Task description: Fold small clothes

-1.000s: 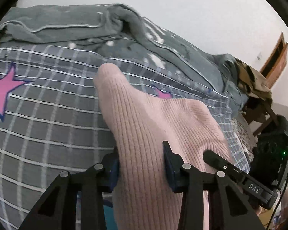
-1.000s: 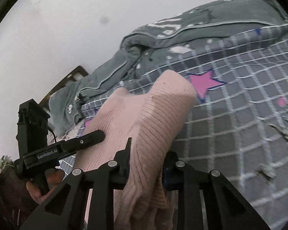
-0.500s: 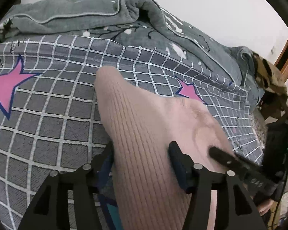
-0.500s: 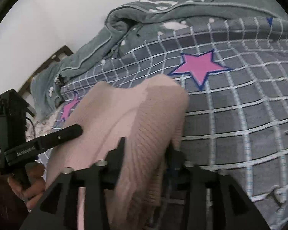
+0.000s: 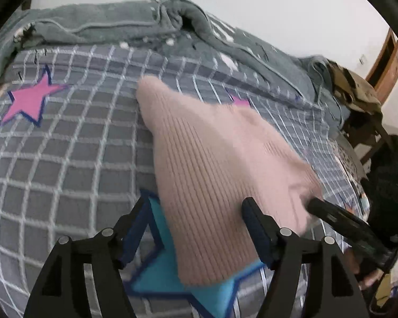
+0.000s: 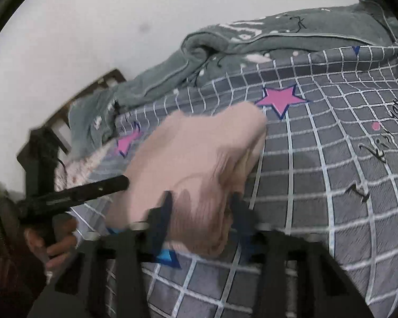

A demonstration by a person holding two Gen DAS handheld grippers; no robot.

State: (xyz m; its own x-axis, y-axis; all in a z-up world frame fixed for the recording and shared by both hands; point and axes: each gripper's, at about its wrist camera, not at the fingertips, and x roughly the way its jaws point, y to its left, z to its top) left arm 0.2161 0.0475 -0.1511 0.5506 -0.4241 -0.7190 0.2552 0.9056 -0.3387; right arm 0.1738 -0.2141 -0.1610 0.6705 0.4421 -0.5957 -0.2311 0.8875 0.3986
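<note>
Lying on checked bedding (image 5: 66, 159), pink knit (image 5: 212, 159): L claw (image 5: 196, 201) opening round it, released; R claw (image 6: 201, 196) closing, grasping it.

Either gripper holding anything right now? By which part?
Left fingers opening around the pink knit, not clamping. Right fingers straddle its near edge; blur hides any pinch.

Left gripper (image 5: 196, 228): black, tilted down, jaws opening, apart either side of pink ribbed knit garment (image 5: 212, 164). Right gripper (image 6: 201, 212): blurred, jaws closing around same garment.
</note>
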